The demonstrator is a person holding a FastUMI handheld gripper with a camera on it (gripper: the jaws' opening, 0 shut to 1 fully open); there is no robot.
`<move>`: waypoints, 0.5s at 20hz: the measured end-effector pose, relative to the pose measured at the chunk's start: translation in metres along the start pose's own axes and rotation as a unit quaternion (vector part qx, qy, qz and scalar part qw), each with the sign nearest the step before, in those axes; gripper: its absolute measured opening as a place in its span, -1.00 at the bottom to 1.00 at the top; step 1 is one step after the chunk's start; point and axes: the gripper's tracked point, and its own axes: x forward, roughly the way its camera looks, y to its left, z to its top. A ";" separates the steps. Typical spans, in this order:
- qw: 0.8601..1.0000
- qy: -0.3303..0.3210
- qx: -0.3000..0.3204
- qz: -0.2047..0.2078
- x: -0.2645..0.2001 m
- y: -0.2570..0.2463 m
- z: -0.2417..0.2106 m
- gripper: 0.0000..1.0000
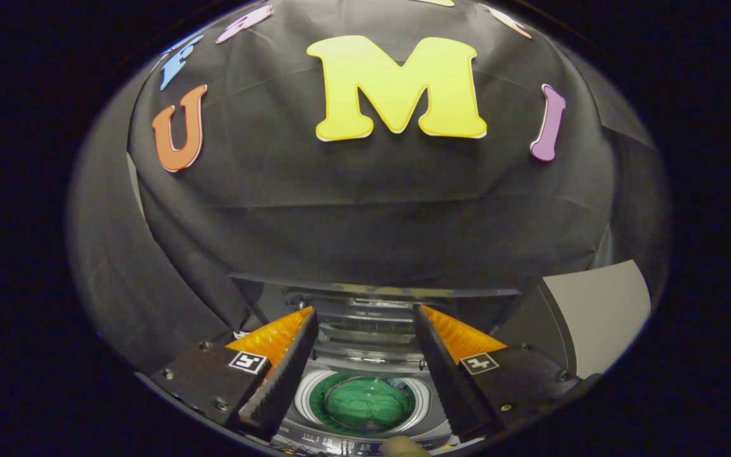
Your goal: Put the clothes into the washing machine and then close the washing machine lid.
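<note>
The washing machine (365, 381) is seen below the gripper (365, 311), set against the black cloth wall. Its lid (372, 304) is raised at the back, and the round drum opening is framed between the two fingers, which are held wide apart with nothing clamped between them. The green clothes (362, 404) are seen lying inside the drum, crumpled in a heap. A pale panel (600, 311) is seen to the right of the machine. A small rounded pale shape (403, 447), possibly a fingertip, is seen at the machine's front edge.
</note>
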 end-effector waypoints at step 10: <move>0.999 0.033 0.023 -0.027 0.054 -0.002 0.030 0.92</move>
